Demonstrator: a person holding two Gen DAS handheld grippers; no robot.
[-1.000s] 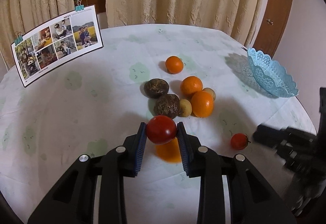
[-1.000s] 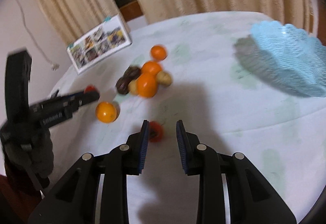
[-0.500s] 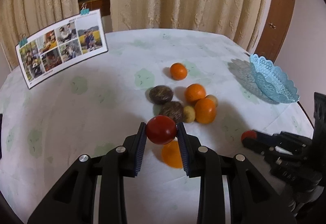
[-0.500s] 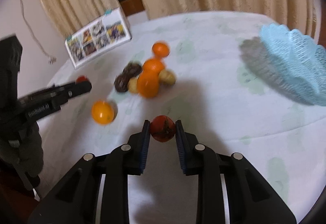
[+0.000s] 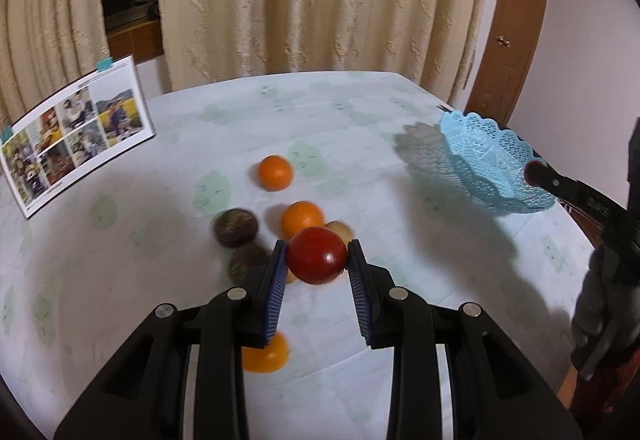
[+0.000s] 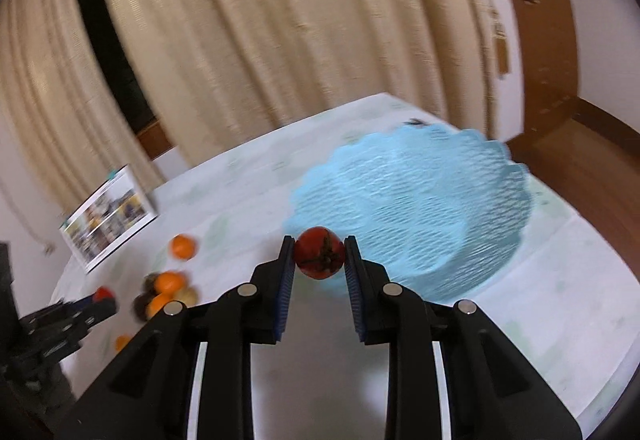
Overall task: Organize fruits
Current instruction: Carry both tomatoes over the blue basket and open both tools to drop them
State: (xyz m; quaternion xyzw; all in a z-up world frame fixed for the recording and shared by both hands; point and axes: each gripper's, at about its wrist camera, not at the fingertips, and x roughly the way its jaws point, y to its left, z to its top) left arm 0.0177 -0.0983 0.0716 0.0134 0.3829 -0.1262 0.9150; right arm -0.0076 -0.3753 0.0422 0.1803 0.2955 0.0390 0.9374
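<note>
My left gripper (image 5: 317, 257) is shut on a large red tomato (image 5: 316, 254) and holds it above the fruit pile. My right gripper (image 6: 319, 253) is shut on a small red tomato (image 6: 319, 252), held in the air at the near rim of the light blue lace basket (image 6: 424, 208). The basket also shows at the right in the left wrist view (image 5: 486, 156), where the right gripper (image 5: 534, 173) reaches over its rim. Oranges (image 5: 302, 218), brown fruits (image 5: 235, 227) and small yellowish fruits (image 5: 340, 230) lie on the table.
A photo card (image 5: 76, 132) stands at the table's far left. One orange (image 5: 274, 172) lies apart behind the pile, another (image 5: 266, 354) under my left fingers. Curtains hang behind the table (image 5: 120, 260), a wooden door at the right.
My right gripper closed on the small tomato, lifted it and carried it right to the basket's rim. My left gripper moved forward over the pile with the large tomato.
</note>
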